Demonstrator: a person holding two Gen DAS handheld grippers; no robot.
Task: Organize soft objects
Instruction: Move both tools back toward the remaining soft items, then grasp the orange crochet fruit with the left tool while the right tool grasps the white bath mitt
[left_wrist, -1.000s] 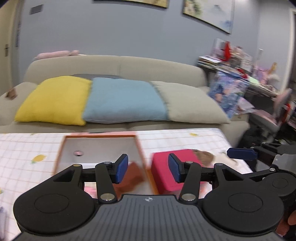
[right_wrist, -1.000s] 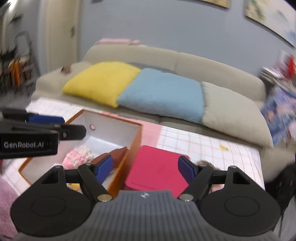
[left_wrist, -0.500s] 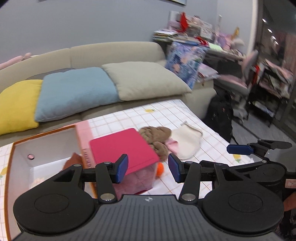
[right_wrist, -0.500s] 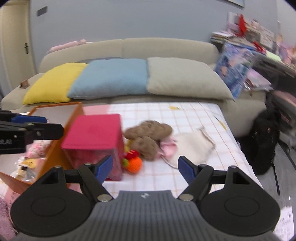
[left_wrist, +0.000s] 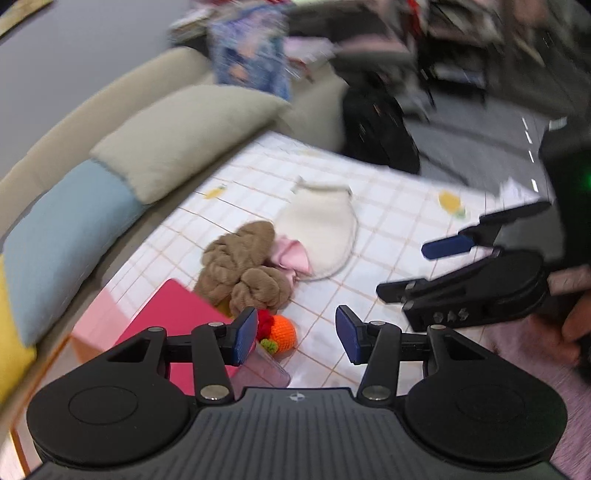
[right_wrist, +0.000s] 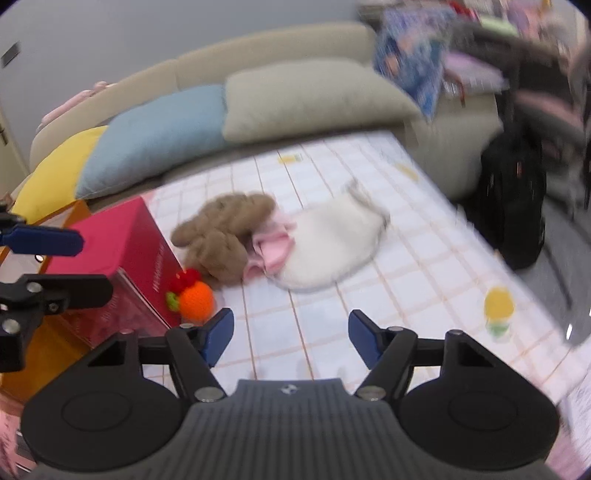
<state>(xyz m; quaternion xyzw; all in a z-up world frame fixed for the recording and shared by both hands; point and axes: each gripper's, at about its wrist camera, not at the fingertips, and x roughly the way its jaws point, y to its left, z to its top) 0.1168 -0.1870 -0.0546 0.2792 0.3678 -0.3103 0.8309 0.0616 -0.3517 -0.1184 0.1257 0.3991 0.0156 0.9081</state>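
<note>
We hold two tongs over the checked table (right_wrist: 424, 258); both point down at a small heap of soft things; nothing is in either one.

Our left tongs (left_wrist: 295, 334) stand about half open and empty; our right tongs (right_wrist: 291, 338) are wider, their jaws are closing, and only bare table shows between them.

The heap lies ahead of both tongs, in the middle of the table. We count one brown fluffy toy (right_wrist: 221, 232), one small pink cloth (right_wrist: 273, 247), one white pouch (right_wrist: 332, 243) and one little orange knitted fruit (right_wrist: 195, 299); so four soft things, one of each. The brown toy, the pink cloth and the white pouch touch in a row; the row runs across the table from the pink box (right_wrist: 110, 240) on the left to the pouch on the right. The orange fruit sits apart from the row, just beside the box.

The fruit is right in front of the left tongs, just past the left jaw; we think that hand is nearer to it. The white pouch lies ahead and a bit right of the right tongs; we think that hand suits it better.

We also count one pink box, one orange bin (right_wrist: 44, 350) behind it, and three cushions on the sofa (right_wrist: 258, 48).
</note>
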